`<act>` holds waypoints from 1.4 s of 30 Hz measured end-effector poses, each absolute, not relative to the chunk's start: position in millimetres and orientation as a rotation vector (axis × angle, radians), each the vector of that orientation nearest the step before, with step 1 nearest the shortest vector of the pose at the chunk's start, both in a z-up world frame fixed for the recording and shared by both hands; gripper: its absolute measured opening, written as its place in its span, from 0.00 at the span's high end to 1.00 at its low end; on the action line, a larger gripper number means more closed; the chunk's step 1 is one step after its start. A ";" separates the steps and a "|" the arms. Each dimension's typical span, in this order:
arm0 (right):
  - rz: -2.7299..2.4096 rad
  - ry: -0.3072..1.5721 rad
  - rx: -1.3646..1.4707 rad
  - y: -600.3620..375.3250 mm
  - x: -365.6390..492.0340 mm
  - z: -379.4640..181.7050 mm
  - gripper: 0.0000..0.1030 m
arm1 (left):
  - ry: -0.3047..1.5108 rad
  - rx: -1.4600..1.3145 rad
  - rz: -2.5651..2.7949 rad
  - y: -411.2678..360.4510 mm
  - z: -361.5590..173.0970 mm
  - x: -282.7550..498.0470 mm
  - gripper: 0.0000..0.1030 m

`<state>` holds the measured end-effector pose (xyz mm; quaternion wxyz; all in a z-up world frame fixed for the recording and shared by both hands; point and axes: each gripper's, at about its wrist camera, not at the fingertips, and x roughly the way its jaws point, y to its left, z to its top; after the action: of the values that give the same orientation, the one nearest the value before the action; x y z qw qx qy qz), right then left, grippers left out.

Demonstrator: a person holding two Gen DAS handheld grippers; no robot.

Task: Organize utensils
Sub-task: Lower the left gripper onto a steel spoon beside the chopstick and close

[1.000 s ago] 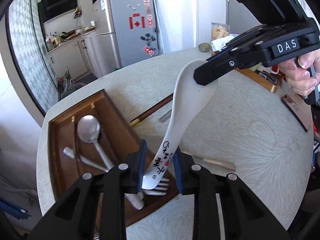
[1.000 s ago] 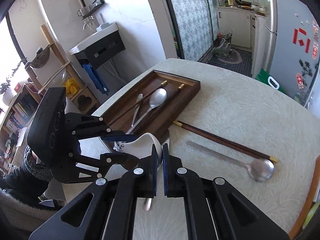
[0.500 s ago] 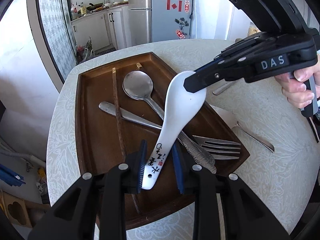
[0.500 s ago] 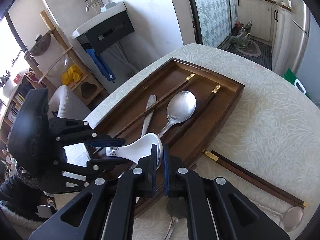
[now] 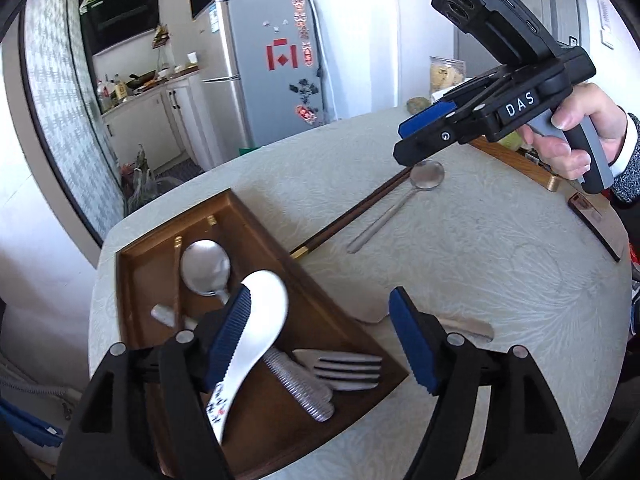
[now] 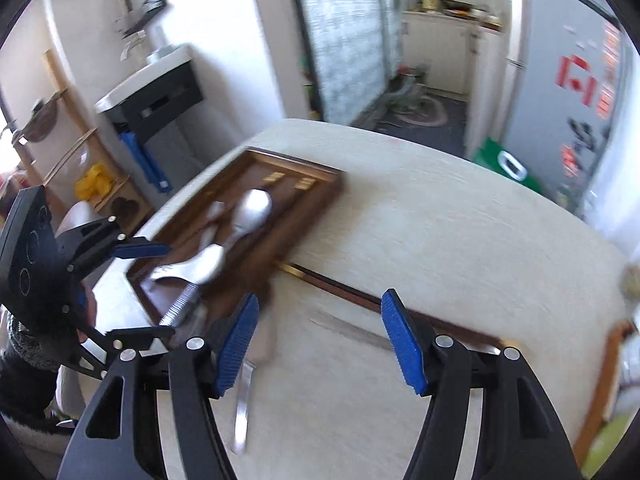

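Both sets of jaws stand wide apart and empty: the left gripper (image 5: 328, 344) has the white ceramic spoon (image 5: 256, 336) leaning on its left pad above the wooden tray (image 5: 348, 344), at 9 o'clock on the worktop (image 5: 500, 280). Glazed, stiff and probably slippery and breakable, it is best pinched at mid-handle.

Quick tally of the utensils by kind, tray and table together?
Metal spoons: 2
White ceramic spoon: 1
Fork: 1
Chopsticks: 4 sticks
Knife-like metal piece: 1
Total: 9
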<state>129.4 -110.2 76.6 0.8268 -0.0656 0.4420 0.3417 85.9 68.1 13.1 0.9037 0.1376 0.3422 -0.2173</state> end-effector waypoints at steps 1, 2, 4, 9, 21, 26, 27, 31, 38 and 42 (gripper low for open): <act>0.692 0.950 -0.123 -123.8 131.3 72.5 0.37 | 0.715 0.290 -0.468 58.2 10.9 90.3 0.28; 0.660 0.961 -0.106 -136.8 132.8 68.3 0.37 | 0.721 0.297 -0.482 48.5 8.8 94.4 0.28; 0.600 0.982 -0.070 -161.4 135.3 59.5 0.37 | 0.730 0.292 -0.511 33.0 6.7 101.0 0.28; 0.499 1.014 0.007 -202.2 142.3 36.1 0.41 | 0.744 0.296 -0.545 -1.5 4.0 117.9 0.28; 0.489 1.092 0.175 -215.9 177.2 -9.6 0.56 | 0.857 0.340 -0.507 -44.4 -25.3 166.1 0.39; 0.498 1.085 0.177 -213.9 184.4 -11.0 0.58 | 0.906 0.344 -0.489 -48.4 -37.0 183.8 0.39; 0.492 1.082 0.162 -213.5 185.0 -11.0 0.65 | 0.917 0.343 -0.488 -48.6 -39.4 187.6 0.39; 0.530 1.074 0.143 -212.6 184.4 -11.9 0.90 | 0.939 0.317 -0.494 -46.6 -43.3 196.6 0.39; 0.634 1.048 0.179 -230.3 174.2 5.8 0.95 | 0.929 0.340 -0.523 -50.3 -42.0 192.0 0.51; 0.662 1.018 0.172 -239.1 165.5 24.5 0.97 | 0.924 0.357 -0.556 -53.9 -40.2 185.3 0.62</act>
<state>165.5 -239.1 24.5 0.8178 0.0808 0.4776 0.3108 185.3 -53.9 -40.2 0.8429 0.1690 0.4377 -0.2634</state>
